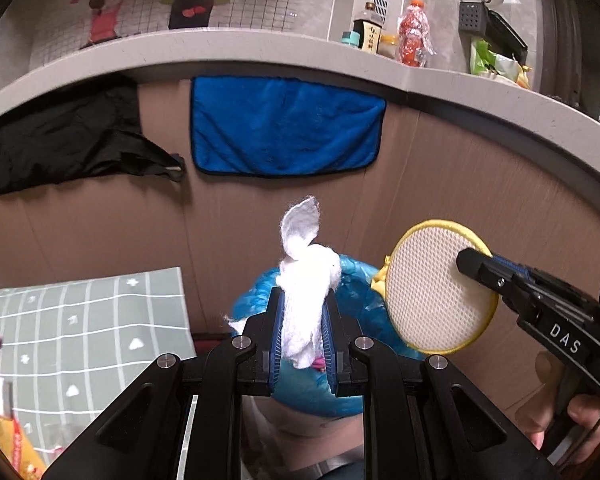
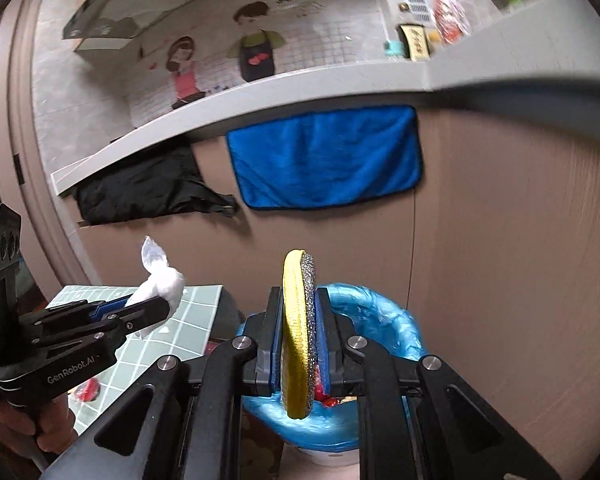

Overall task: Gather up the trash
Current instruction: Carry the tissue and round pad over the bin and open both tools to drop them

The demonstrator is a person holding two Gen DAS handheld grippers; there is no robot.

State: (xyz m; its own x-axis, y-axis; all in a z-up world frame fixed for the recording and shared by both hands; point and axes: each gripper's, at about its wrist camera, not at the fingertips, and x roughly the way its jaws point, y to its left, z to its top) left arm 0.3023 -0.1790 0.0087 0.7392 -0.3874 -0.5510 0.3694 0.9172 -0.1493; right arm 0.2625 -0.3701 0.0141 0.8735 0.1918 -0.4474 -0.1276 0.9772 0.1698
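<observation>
Lined bin [image 1: 352, 280] below both grippers, tissue wad [image 1: 304, 292] over it, round scrubber [image 1: 432, 288] at its 3 o'clock, table [image 1: 80, 320] at 9 o'clock, hanging towel [image 1: 284, 128] at 12 o'clock, under the counter [image 1: 260, 56].
</observation>
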